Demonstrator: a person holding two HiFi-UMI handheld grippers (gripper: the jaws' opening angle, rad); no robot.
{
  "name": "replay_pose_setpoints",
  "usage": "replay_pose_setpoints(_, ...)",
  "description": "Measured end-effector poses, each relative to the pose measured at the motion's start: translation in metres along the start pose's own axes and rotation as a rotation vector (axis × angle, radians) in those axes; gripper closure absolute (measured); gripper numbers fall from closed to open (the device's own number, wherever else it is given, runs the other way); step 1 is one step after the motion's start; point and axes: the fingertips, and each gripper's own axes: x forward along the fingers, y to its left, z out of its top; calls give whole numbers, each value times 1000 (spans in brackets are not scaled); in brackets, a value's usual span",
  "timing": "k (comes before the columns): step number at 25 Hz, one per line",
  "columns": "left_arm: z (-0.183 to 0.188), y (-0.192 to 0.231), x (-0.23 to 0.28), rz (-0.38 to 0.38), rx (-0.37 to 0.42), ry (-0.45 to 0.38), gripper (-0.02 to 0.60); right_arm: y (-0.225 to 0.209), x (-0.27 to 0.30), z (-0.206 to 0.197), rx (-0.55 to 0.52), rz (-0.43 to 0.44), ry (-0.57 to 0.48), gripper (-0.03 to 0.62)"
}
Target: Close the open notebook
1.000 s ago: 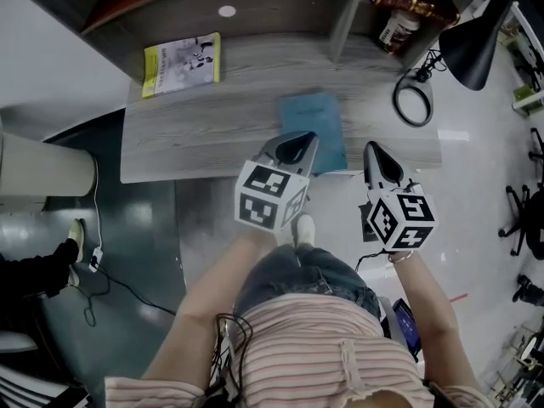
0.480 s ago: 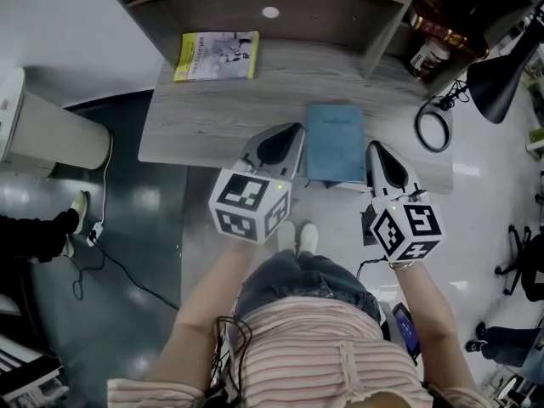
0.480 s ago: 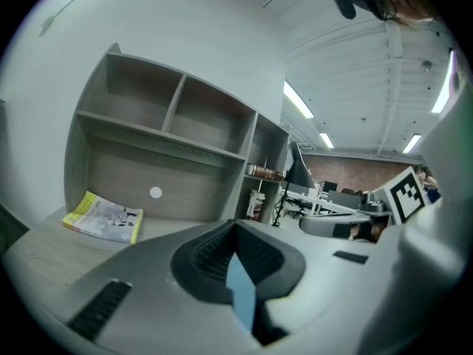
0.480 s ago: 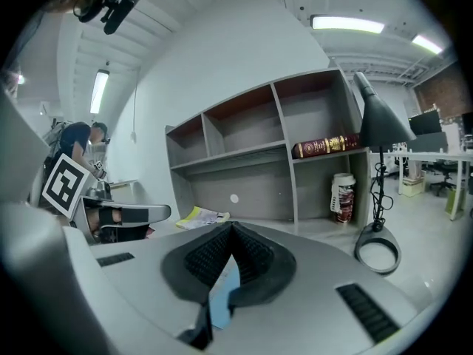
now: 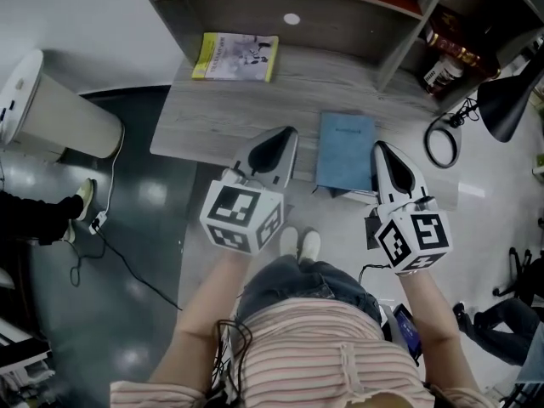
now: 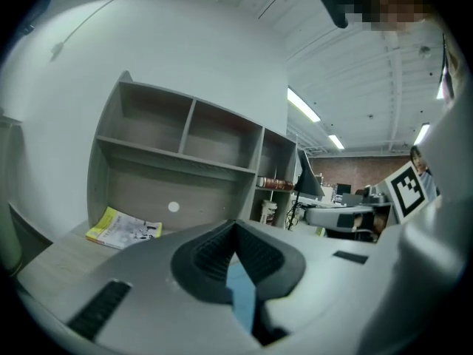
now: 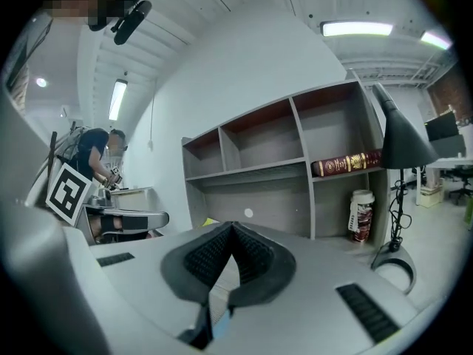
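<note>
Hovering beside the closed notebook point(image 5: 346, 151)
Left gripper point(image 5: 283, 138) and right gripper point(image 5: 384, 153) flank it, nearly level, jaws together.

The head camera is looking steeply down from above the person onto the desk point(image 5: 229, 117), taking in the shelf unit point(image 5: 340, 11) at the top; the camera on the left gripper point(image 5: 289, 132) is sitting close behind its jaws, facing almost level across the desk toward the shelves; the one on the right gripper point(image 5: 381, 147) is facing likewise from further right; all three are sharing the shelves and their white dot point(image 5: 291, 19); each gripper view is catching the other gripper at its edge.
</note>
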Motion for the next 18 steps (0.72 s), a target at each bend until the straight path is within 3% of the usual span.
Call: replay_pose_setpoints(18,10,12,-29,51,23,-50,571,7,-10,20,-38,39,-50,588)
